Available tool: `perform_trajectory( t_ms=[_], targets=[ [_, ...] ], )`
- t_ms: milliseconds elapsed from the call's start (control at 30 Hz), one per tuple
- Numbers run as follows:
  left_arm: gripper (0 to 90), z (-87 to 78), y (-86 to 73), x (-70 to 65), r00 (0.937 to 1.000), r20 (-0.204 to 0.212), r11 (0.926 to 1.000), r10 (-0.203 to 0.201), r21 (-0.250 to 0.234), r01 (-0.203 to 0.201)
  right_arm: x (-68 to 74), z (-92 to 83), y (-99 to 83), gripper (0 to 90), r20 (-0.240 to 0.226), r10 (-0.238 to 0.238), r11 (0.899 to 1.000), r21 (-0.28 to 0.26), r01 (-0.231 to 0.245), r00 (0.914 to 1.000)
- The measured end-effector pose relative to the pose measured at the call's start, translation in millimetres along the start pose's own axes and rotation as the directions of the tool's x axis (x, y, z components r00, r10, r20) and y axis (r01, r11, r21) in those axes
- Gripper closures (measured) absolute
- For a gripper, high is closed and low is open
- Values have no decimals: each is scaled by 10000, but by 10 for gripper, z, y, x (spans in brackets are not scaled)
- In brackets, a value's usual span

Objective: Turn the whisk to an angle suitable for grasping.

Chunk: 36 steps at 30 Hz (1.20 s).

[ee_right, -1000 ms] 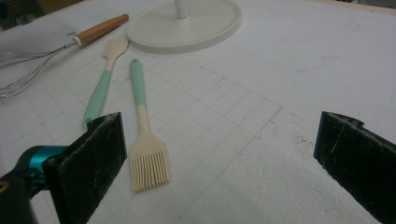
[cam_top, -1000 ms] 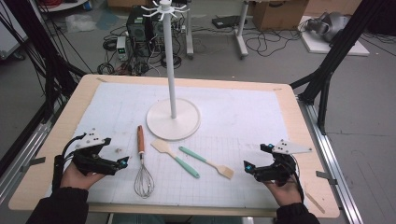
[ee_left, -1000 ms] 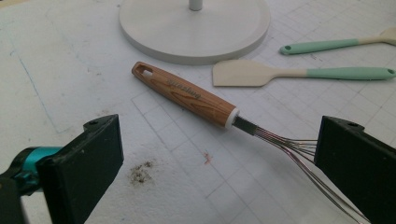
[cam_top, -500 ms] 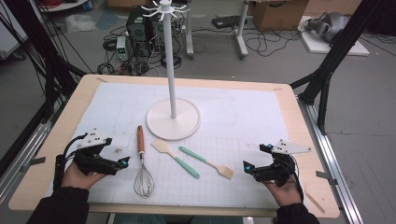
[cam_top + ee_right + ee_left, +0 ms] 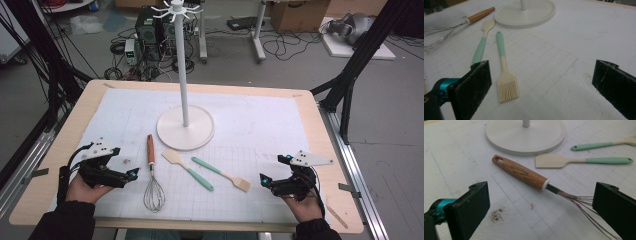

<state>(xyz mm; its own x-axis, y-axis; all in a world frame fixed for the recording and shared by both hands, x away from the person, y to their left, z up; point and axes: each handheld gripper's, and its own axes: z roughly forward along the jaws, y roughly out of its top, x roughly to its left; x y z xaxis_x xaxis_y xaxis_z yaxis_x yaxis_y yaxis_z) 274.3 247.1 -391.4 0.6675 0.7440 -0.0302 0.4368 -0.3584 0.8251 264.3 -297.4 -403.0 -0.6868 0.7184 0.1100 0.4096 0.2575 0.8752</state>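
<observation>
The whisk (image 5: pixel 152 175) lies flat in the lower middle of the high view, a bit left of centre, on the white mat (image 5: pixel 260 120). Its wooden handle points up the frame toward the round base of the white stand (image 5: pixel 185 126), and its wire end points down toward the near edge of the table (image 5: pixel 320 135).

Just right of the whisk lies a spatula (image 5: pixel 187 168) with a green handle and a pale blade. Right of that lies a brush (image 5: pixel 221 173) with a green handle and pale bristles. The two are close but not touching.

The left gripper (image 5: pixel 131 174) sits in the lower left of the frame, held in a hand, near the whisk but not touching it. In the left gripper view its two black jaws stand wide apart, and the whisk handle (image 5: pixel 520 172) shows between them.

The right gripper (image 5: pixel 274 173) sits in the lower right of the frame, held in the other hand. In the right gripper view its jaws are wide apart too, with nothing between them but the mat. The brush (image 5: pixel 504 68) lies near its left jaw.
</observation>
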Motion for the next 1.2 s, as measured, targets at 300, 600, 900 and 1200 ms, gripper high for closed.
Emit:
perform_trajectory(
  t_ms=[300, 600, 900, 1200],
  targets=[
    [19, -5, 11, -25, 9999, -66, 9999, -83, -151, 82, 21, 1, 6, 10, -17, -38, 10000, 22, 38, 10000],
    [40, 3, 17, -39, 9998, 59, 9999, 164, -3, -163, 11, 13, 5, 10, -9, -96, 10000, 5, 96, 10000],
    [117, -10, 19, -49, 9996, 101, 9997, 250, -78, -250, 33, 4, 9, 10, -3, -112, 9999, -16, 112, 9999],
    [237, -4, 18, -53, 9987, 298, 9992, 403, -10, -403, 39, 13, 11, 10, -26, -125, 9999, 13, 125, 9999]
  ],
)
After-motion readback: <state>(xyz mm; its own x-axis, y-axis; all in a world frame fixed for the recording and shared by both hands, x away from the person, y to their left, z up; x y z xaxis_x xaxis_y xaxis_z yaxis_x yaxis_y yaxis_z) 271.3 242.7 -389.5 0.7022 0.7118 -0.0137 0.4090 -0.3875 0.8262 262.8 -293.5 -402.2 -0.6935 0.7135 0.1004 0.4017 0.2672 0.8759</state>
